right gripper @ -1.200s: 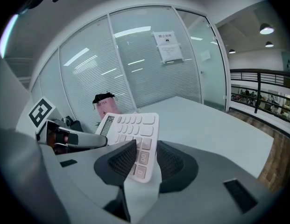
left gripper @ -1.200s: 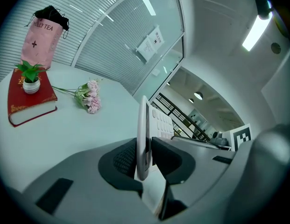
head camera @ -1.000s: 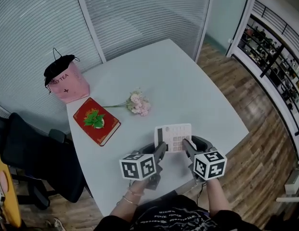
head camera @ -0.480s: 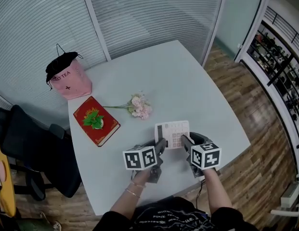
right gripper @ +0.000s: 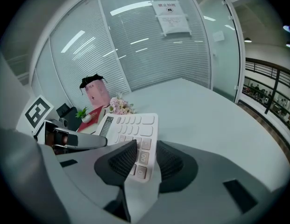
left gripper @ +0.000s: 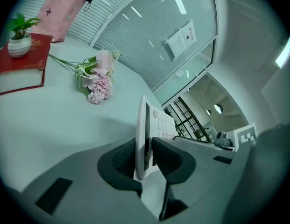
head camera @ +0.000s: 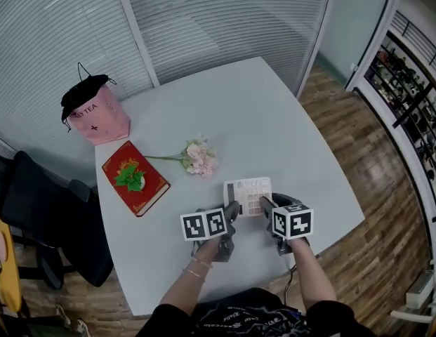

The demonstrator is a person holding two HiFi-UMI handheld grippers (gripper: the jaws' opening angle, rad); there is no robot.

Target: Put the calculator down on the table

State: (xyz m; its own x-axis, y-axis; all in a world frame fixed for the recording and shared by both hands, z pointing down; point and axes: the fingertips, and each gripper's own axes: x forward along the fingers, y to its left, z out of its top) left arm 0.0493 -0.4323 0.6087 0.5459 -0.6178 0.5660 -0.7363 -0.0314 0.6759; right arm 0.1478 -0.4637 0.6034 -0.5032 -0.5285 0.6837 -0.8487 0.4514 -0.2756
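A white calculator (head camera: 248,194) with pale pink keys hangs low over the near part of the white table (head camera: 274,132), held by both grippers. My left gripper (head camera: 234,210) grips its left edge, near the display. In the left gripper view the calculator (left gripper: 156,125) stands on edge between the pads of that gripper (left gripper: 145,160), whose jaws are opening slightly. My right gripper (head camera: 265,206) is shut on the calculator's right near corner. The right gripper view shows the keys (right gripper: 130,127) between the pads of that gripper (right gripper: 144,160). Whether the calculator touches the table I cannot tell.
A bunch of pink flowers (head camera: 199,159) lies just beyond the calculator. A red book (head camera: 144,195) with a small potted plant (head camera: 128,177) lies to the left, a pink bag (head camera: 98,114) at the far left corner. A black chair (head camera: 42,223) stands left of the table.
Both grippers have sunk toward the table with the calculator between them. It now sits lower and closer to the tabletop.
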